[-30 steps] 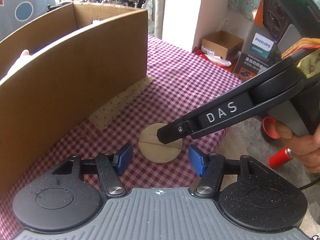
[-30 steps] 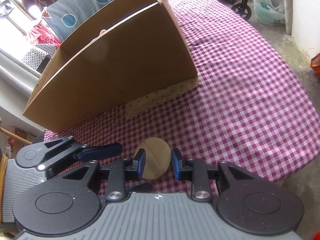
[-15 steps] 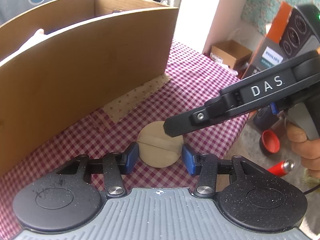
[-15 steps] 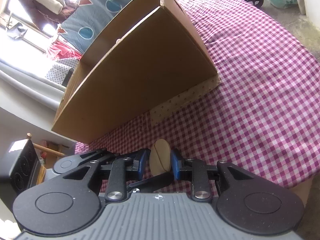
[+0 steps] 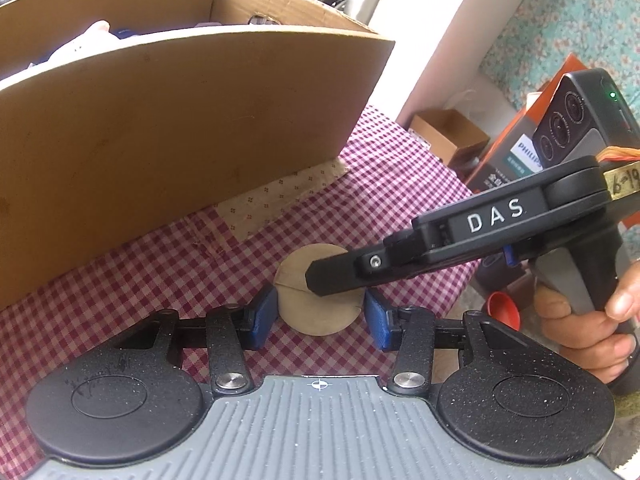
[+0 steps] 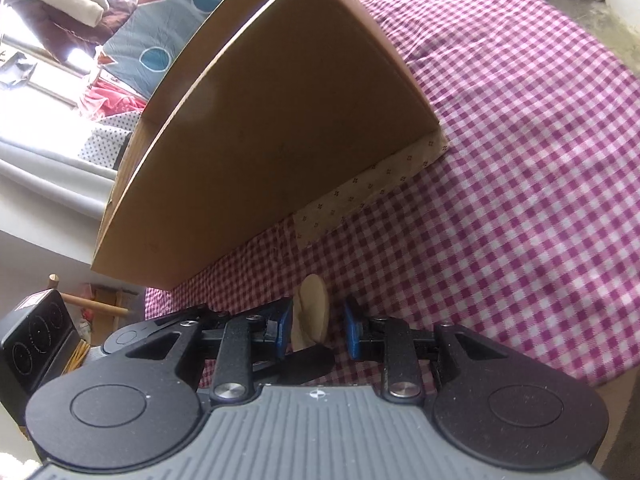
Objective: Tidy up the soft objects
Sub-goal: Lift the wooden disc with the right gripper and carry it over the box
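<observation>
The tan round pad (image 5: 316, 304), a soft disc with a seam across its face, lies near the worktop (image 6: 520, 168) edge closest to me, on the pink-and-white checked cloth.

In the left wrist view, my left claw (image 5: 320, 314) straddles the disc. Its blue pads (image 5: 262, 312) stand at either side, the left one at the disc's rim and the right one just beside it. I cannot tell whether either pad presses on it. These jaws have just been closing, with the disc between them.

My right claw (image 6: 316, 328) comes in from the right, and one black finger (image 5: 336, 276) crosses over the disc's upper right part. In the right wrist view the disc appears edge-on between the right claw's blue pads. It sits against the left pad, with a small gap before the right pad. These jaws have also just been closing around the disc; they are narrow but not yet pinching it on both sides.

My right hand (image 5: 592, 320) wraps the grey handle at the right of the left wrist view.

Behind the disc stands an open cardboard box (image 5: 168, 120), its near wall toward me, with patterned tape (image 5: 280, 196) along its bottom corner. Pale cloth items (image 5: 92, 36) show inside over the rim.
</observation>
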